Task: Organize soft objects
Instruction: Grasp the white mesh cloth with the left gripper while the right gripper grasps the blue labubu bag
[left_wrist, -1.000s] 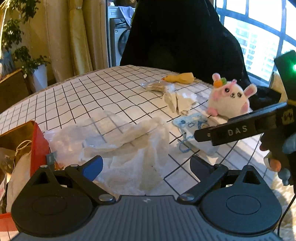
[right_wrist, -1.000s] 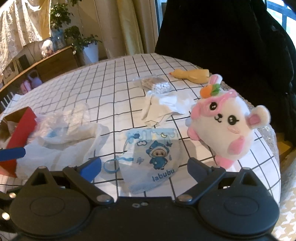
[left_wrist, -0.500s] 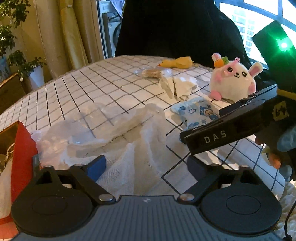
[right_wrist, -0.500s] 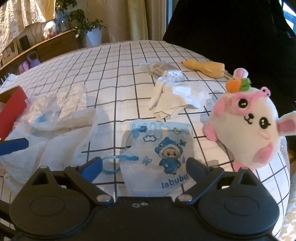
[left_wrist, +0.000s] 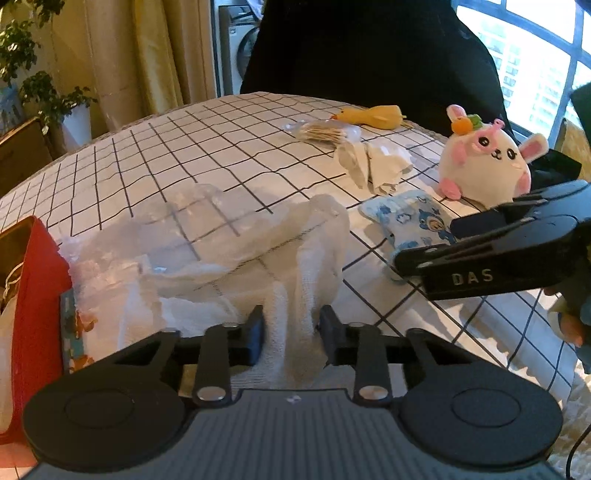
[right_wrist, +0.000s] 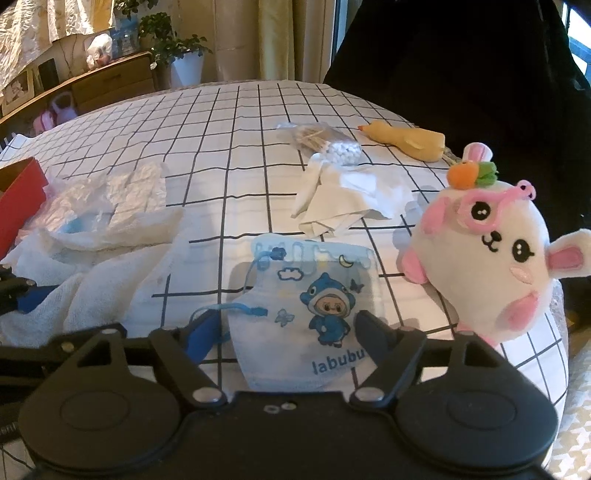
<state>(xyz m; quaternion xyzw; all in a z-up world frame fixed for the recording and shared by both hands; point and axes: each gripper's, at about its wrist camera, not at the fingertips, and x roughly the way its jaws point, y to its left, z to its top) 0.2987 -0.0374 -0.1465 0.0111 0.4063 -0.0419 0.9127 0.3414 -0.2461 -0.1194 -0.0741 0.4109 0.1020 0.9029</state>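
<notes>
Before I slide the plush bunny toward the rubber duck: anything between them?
Right wrist view: only bare checked cloth between bunny and duck.

the face mask (right_wrist: 310, 306) is lying on the table (right_wrist: 229, 147). left of the mask the cloth (left_wrist: 295, 280) is lying. right of it the plush toy (right_wrist: 480, 251) is sitting; behind it the tissue (right_wrist: 351, 199), then the rubber duck (right_wrist: 406, 142).

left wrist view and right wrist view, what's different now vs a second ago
The left gripper came down and its jaws have just been closing, now pinching a fold of the white gauze cloth. The right gripper eased closer to the blue labubu face mask; its jaws have just been closing too, the mask between them, pads apparently not pressing yet. The plush toy, tissue, yellow duck and cotton swab bag stayed put.
</notes>
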